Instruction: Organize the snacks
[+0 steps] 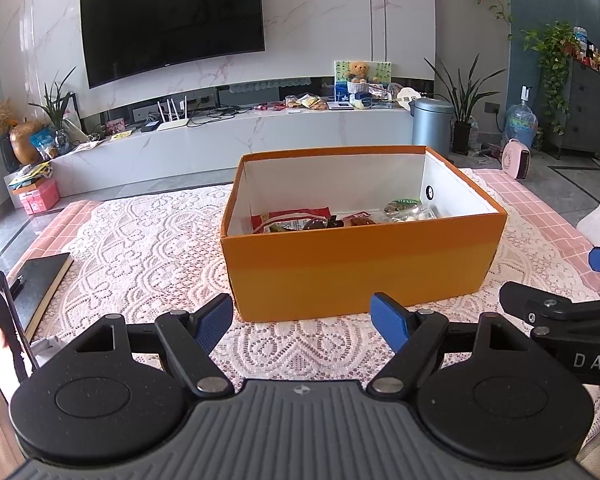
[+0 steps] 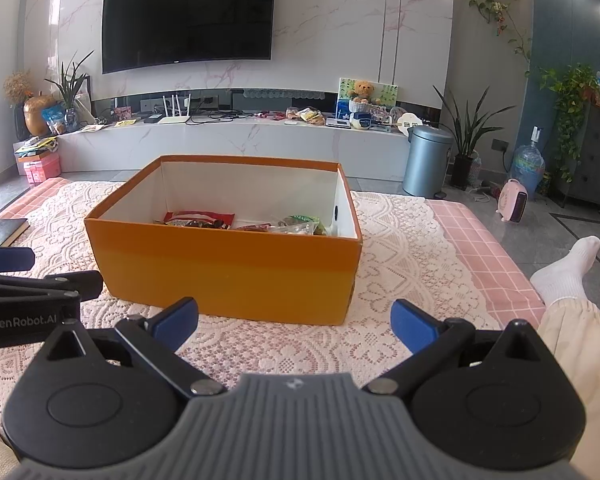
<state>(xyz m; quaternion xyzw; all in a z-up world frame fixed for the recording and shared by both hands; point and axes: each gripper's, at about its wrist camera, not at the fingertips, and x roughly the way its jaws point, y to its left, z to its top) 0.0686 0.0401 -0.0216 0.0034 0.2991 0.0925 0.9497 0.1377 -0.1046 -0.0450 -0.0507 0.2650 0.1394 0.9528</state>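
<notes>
Orange box [image 1: 352, 268] ahead; open lace cloth [image 1: 148, 240] alongside.

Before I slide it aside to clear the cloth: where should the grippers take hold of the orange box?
Probably by the orange box's two short end walls, one gripper from each side, pinching each thin upright wall over its open rim. The box looks too wide for one gripper. Both the left gripper and right gripper are open and empty.

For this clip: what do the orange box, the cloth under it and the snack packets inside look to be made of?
Orange box: likely cardboard, matte orange outside, white inside; thin straight walls, crisp folded corners.
Cloth: looks like cream lace, openwork floral pattern, over a pink checked cover, probably fabric.
Snack packets: apparently glossy plastic film, some clear; they crinkle and catch light.
</notes>
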